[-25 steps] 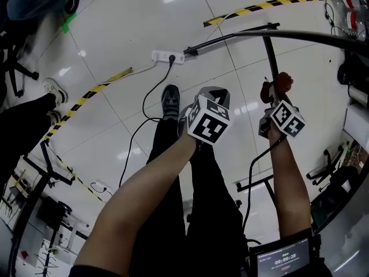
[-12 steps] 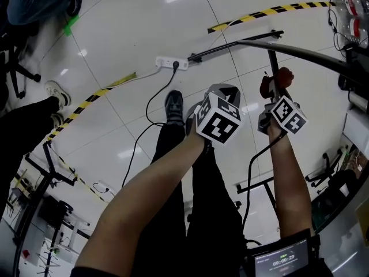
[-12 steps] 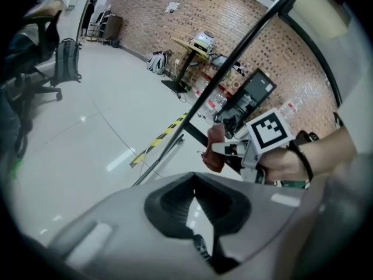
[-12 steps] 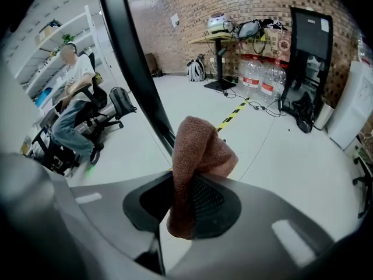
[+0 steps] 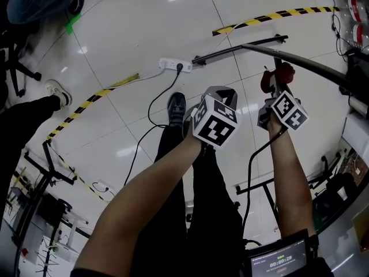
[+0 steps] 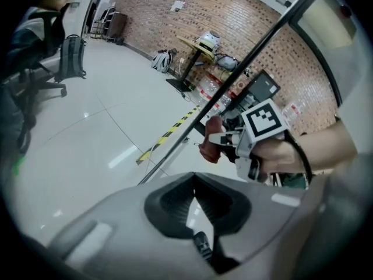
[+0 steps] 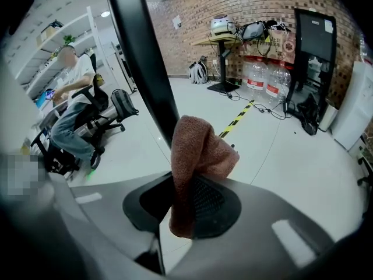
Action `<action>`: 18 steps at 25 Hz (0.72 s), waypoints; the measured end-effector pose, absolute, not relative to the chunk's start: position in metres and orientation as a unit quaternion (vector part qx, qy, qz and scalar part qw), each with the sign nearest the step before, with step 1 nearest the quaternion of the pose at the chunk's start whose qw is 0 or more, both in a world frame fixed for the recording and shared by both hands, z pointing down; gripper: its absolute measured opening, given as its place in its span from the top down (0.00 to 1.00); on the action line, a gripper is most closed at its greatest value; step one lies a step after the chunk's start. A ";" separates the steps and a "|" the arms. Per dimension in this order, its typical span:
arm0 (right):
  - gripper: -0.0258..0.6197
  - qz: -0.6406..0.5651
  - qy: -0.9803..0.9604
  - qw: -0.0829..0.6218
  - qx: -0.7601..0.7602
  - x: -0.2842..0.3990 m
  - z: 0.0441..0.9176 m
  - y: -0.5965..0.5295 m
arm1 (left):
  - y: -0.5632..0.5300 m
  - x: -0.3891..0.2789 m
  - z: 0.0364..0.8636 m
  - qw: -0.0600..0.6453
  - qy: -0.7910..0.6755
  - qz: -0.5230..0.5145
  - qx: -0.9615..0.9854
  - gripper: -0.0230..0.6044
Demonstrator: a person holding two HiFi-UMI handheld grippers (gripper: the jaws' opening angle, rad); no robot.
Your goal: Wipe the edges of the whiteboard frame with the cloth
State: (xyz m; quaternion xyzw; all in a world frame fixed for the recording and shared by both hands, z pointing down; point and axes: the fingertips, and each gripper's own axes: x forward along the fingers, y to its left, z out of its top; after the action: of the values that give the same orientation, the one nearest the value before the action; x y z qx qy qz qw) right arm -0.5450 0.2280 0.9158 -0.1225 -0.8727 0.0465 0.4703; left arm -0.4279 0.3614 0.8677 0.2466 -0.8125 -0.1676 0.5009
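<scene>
Right gripper view: the cloth [image 7: 195, 156], a reddish-brown towel, is clamped between the partly closed jaws of the right tool [image 7: 187, 202]. Its folded top protrudes so that it can be laid against the dark edge of the whiteboard frame [image 7: 143, 57], which it touches or nearly touches. The left tool [image 6: 201, 212] is fully closed on nothing and is held aside, apparently idle. No brand is visible; only patterned squares are carried on the cubes. Timer digits on the small screen [image 5: 281, 258] cannot be read reliably.
</scene>
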 end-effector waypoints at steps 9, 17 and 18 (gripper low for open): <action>0.86 0.086 -0.875 0.463 -0.112 -0.566 0.921 0.252 | 0.365 -0.424 0.869 0.506 -0.807 -0.161 0.259 0.96; 0.85 0.179 -0.857 0.471 -0.107 -0.577 0.924 0.270 | 0.364 -0.436 0.866 0.494 -0.812 -0.160 0.266 0.96; 0.85 0.185 -0.855 0.472 -0.114 -0.577 0.922 0.272 | 0.365 -0.442 0.863 0.486 -0.816 -0.165 0.267 0.96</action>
State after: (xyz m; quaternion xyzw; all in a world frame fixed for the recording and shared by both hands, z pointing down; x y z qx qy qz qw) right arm -0.5766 0.2723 0.9221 -0.1143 -0.8545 0.1850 0.4717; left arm -0.4419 0.3652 0.8628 0.2670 -0.8157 -0.1649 0.4860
